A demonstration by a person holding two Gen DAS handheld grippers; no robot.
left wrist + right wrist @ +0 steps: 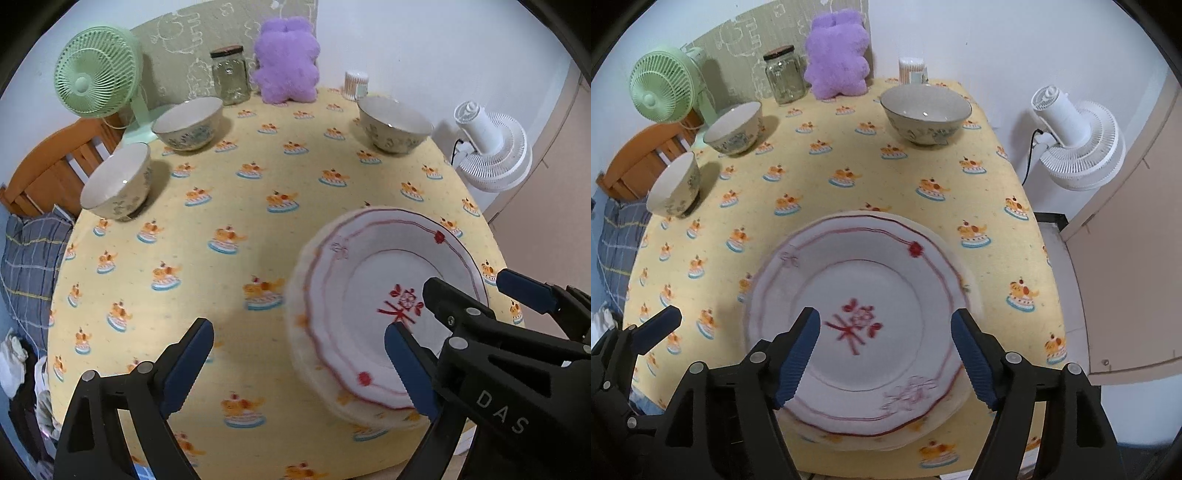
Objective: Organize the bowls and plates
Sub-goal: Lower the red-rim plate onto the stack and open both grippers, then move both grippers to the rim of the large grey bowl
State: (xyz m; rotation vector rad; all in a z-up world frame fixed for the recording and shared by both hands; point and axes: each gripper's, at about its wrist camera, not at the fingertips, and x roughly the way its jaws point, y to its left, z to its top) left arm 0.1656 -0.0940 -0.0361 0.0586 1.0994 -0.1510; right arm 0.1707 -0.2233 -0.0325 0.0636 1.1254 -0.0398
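Observation:
A white plate with red flower markings (369, 277) (868, 266) lies near the front of the yellow tablecloth (229, 206), and a second rim shows blurred beneath it. Three patterned bowls stand apart: one at the left edge (118, 184) (676, 188), one at the back left (188, 122) (735, 127), one at the back right (395, 125) (925, 112). My left gripper (301, 369) hangs open above the cloth, its right finger over the plate's near left rim. My right gripper (886, 362) (487, 295) is open above the plate's centre, holding nothing.
Along the back stand a green fan (96, 74), a glass jar (229, 74), a purple plush toy (286, 62) and a cotton swab box (356, 85). A white fan (1078, 144) and a door (1126, 258) are past the right table edge. A wooden frame (55, 166) is at left.

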